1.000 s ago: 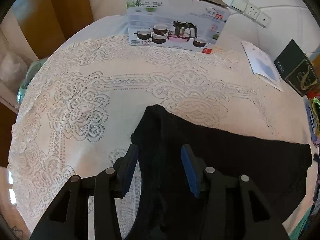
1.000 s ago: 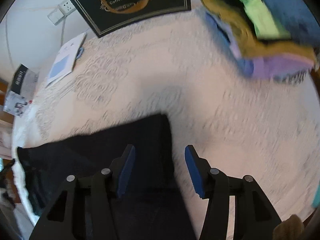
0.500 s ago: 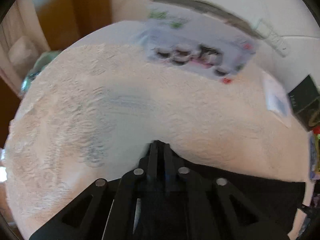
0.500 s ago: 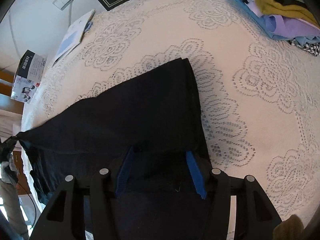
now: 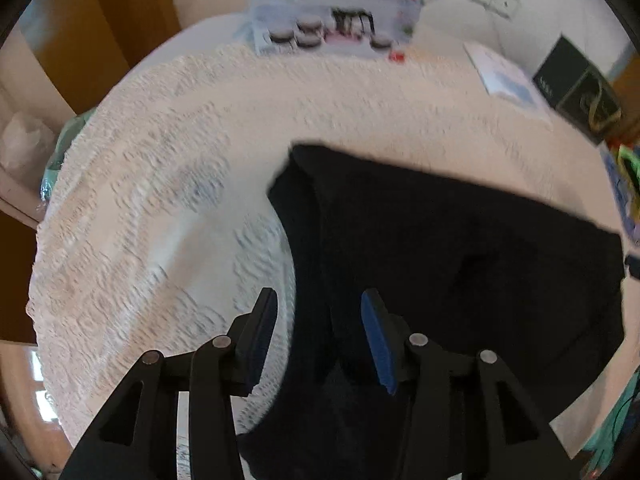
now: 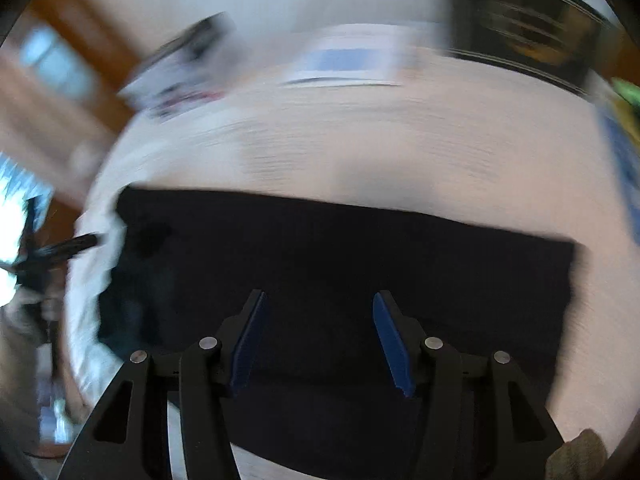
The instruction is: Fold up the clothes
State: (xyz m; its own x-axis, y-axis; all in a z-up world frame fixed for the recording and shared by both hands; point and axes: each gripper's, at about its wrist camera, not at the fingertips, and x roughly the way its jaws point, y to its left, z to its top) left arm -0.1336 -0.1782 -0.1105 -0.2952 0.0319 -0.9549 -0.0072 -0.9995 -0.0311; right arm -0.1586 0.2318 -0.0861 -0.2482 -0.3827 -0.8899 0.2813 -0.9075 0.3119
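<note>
Black garment [image 5: 460,264] lies flat on the lace-covered counter [image 5: 168,208]. Left gripper [image 5: 320,332]: fingers have just been opening, now apart, the garment's left edge below and between them, unpinched. Right gripper [image 6: 318,336]: fingers apart above the garment's middle, gripping nothing.

Both wrist views steeply downward, close – sharing black garment [image 5: 460,248], lace tablecloth [image 5: 160,200]

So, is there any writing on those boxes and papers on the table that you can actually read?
None reads clearly.
Tea set box: print and a red tag, too blurred.
Black gift bag: gold lettering, too small and smeared.
Booklet: no legible text.
Right wrist view: everything motion-blurred.
</note>
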